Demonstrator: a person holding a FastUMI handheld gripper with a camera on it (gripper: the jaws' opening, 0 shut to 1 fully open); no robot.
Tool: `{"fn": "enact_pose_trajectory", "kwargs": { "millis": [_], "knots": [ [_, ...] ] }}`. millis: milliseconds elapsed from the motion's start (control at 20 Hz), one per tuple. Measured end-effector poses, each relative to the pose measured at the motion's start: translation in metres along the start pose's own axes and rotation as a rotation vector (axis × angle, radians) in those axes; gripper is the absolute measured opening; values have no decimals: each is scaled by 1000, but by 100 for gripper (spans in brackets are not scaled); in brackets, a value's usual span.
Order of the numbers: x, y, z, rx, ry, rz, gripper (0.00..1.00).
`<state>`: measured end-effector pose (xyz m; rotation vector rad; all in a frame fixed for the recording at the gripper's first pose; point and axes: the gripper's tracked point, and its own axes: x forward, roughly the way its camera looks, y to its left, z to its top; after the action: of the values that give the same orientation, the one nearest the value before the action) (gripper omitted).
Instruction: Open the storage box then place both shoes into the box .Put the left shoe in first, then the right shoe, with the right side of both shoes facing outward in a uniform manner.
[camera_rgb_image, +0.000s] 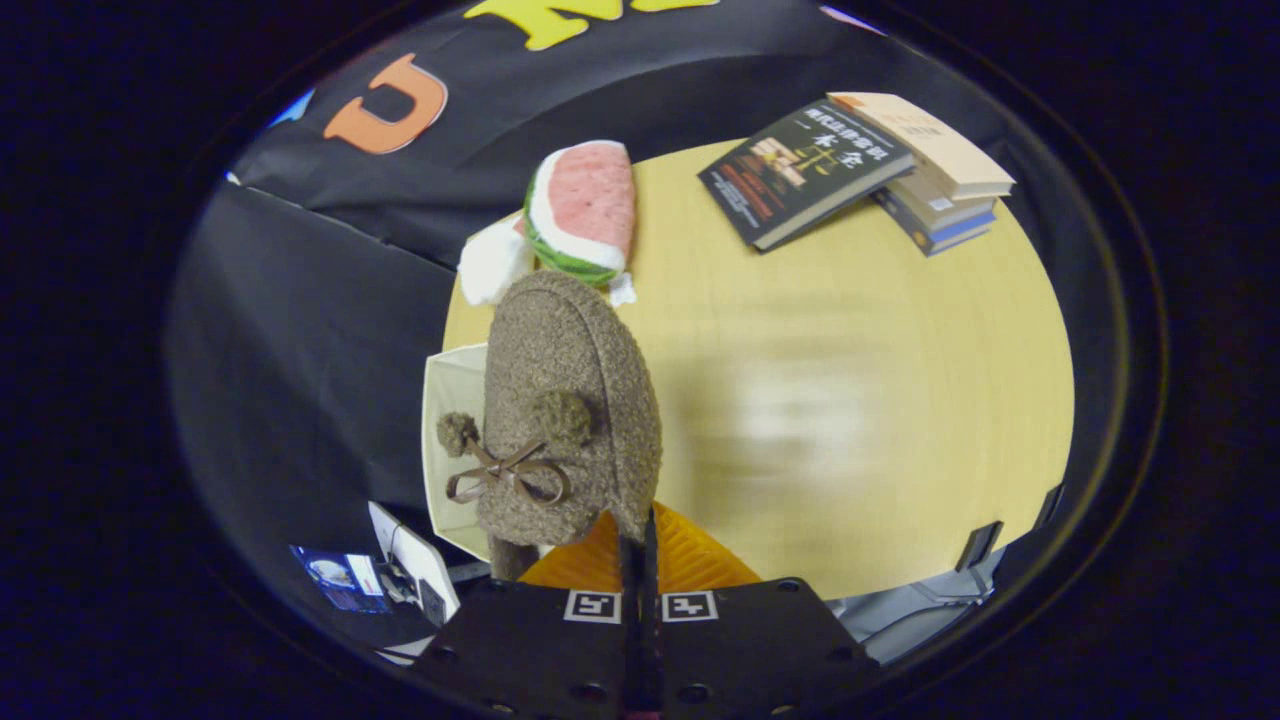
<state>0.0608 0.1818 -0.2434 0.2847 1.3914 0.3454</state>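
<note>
Fingers of the claw (640, 560) stand close together at the near end of the view, with only a thin dark slit between them, and they seem to pinch the rear edge of a fuzzy brown shoe (570, 400); the contact itself is hidden, so whether both press on it cannot be told. That shoe rises just ahead of the claw and a little to its left, toe pointing away, with two pompoms and a small bow on its upper. Behind its left side stands a pale storage box (447, 420), of which one wall shows. Beyond the toe lies a watermelon-slice plush toy (585, 205) with a white piece beside it. Far ahead and to the right of the claw, a stack of books (860, 170) rests on the light wooden surface (850, 400), well apart from the shoe. The surface stretches bare between the claw and the books.
</note>
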Motion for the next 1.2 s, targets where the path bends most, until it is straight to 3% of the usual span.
{"fn": "enact_pose_trajectory", "kwargs": {
  "millis": [350,450,750,1200],
  "knots": [
    [46,117,-20,-42,72,10,0],
    [68,124,-24,-19,74,-43,0],
    [127,92,-30,50,65,-317,1],
    [157,90,-32,53,47,-498,1]
  ]
}}
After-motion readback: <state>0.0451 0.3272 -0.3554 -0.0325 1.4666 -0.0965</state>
